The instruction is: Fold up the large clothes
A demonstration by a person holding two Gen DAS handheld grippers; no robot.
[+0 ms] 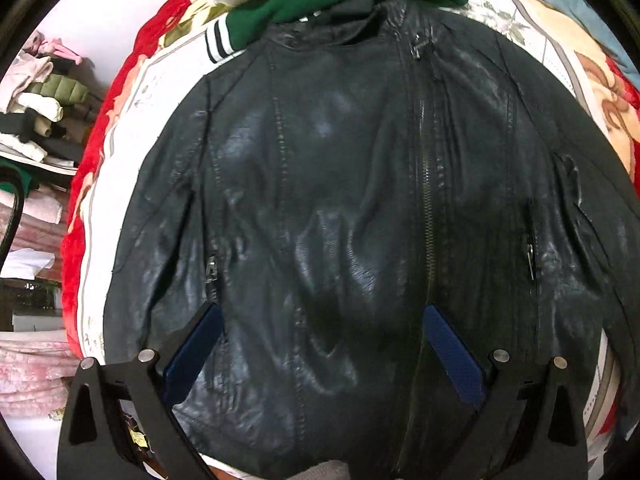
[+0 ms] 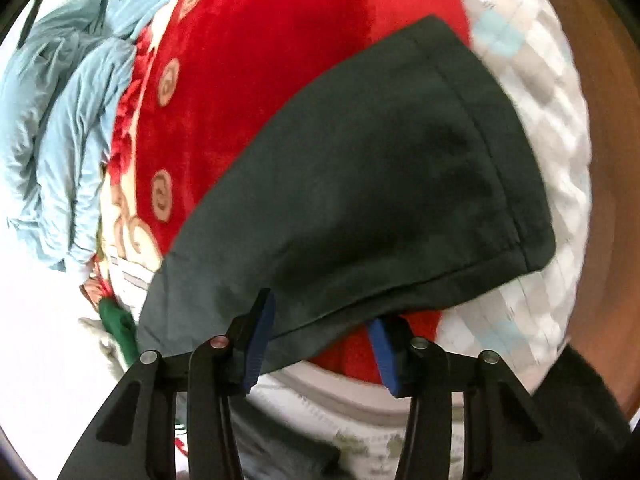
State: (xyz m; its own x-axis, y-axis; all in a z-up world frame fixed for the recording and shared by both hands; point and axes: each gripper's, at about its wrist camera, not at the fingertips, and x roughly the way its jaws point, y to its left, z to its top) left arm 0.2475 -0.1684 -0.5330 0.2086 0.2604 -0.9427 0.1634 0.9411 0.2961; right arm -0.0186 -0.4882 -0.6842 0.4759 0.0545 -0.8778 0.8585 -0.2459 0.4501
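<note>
Leather jacket (image 1: 340, 208) laid flat, zipped, ready for folding; my left gripper (image 1: 324, 320) jaws spread, right gripper (image 2: 320, 320) jaws spread around its sleeve (image 2: 360, 192).

The left tongs (image 1: 322, 344) stand wide open, their two blue-padded fingers (image 1: 454, 354) spread far apart and angled outward, nothing held between them. The right tongs (image 2: 322, 344) are also open, blue pads apart, with dark cloth passing over the left finger.
</note>
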